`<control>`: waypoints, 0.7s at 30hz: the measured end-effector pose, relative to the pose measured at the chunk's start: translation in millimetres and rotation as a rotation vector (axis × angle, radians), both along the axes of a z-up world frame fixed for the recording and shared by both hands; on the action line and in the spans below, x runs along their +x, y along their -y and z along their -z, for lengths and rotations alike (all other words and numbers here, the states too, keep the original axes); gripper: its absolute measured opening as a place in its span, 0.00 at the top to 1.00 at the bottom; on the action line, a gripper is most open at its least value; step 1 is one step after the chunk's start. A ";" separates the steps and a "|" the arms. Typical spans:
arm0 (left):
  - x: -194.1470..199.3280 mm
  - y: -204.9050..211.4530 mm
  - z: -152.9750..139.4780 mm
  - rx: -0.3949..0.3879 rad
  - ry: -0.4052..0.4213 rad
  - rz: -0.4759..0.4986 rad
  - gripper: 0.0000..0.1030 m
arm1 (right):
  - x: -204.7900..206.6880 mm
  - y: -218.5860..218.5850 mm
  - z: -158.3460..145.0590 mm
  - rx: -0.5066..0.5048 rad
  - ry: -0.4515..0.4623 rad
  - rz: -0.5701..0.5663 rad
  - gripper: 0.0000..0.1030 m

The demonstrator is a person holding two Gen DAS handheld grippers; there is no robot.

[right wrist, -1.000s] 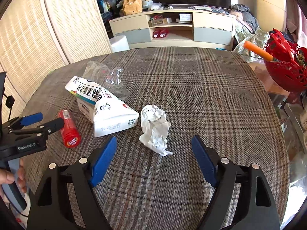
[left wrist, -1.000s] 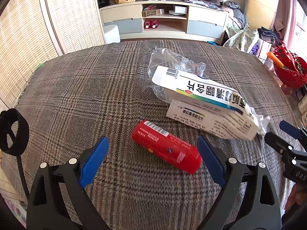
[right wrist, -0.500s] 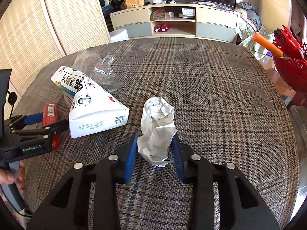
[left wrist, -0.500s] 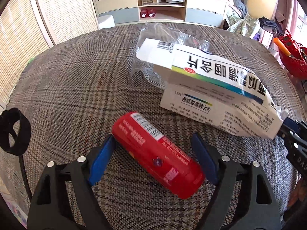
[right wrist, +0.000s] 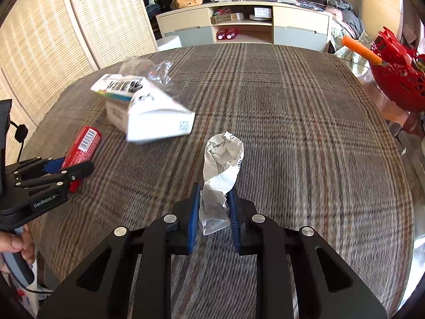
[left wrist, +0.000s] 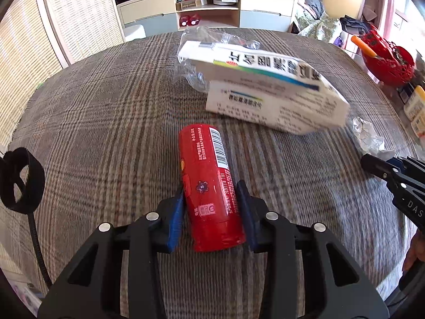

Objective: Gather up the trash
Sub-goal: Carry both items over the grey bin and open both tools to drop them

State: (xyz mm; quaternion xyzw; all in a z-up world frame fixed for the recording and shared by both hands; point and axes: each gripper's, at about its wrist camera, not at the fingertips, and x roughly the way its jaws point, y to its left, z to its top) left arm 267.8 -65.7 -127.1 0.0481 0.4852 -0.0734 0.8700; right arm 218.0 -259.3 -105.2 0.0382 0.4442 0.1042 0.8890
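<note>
Left wrist view: the left gripper (left wrist: pixel 211 199) is reaching forward low over the plaid tablecloth (left wrist: pixel 106 122), its blue-padded jaws pinching in on the near half of a red cylindrical tube (left wrist: pixel 209 186). The tube is lying lengthwise between the fingers, barcode end pointing away, its far end sticking out past the fingertips. Just beyond it, a white medicine box (left wrist: pixel 276 95) with green and blue stripes is sitting tilted (motion blur is softening its print), and crinkled clear plastic wrap (left wrist: pixel 202 53) is lying behind and under the box's far end. At the right edge, the right gripper (left wrist: pixel 382 166) is coming in sideways, with a bit of crumpled white paper (left wrist: pixel 368 135) showing at its tip.

Right wrist view: the right gripper (right wrist: pixel 213 207) is pointing forward over the cloth, jaws drawn narrow and clamping the lower part of the crumpled white paper (right wrist: pixel 223 170), which is standing up out of the pads. At far left the left gripper (right wrist: pixel 66 168) is entering level, a hand (right wrist: pixel 16 244) wrapping its handle, the red tube (right wrist: pixel 83 145) held at its tip. The medicine box (right wrist: pixel 156 117) and plastic wrap (right wrist: pixel 143 69) are lying beyond. A red basket (right wrist: pixel 395 77) is sitting off the table's right side.
</note>
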 end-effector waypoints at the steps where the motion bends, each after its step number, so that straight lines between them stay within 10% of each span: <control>1: -6.9 -1.7 -0.3 -0.006 -0.002 0.006 0.66 | -8.3 0.2 0.0 0.008 -0.003 0.002 0.79; 21: -206.1 -16.3 -64.3 -0.035 0.053 0.060 0.66 | -186.0 -28.3 -50.1 0.094 0.017 0.005 0.79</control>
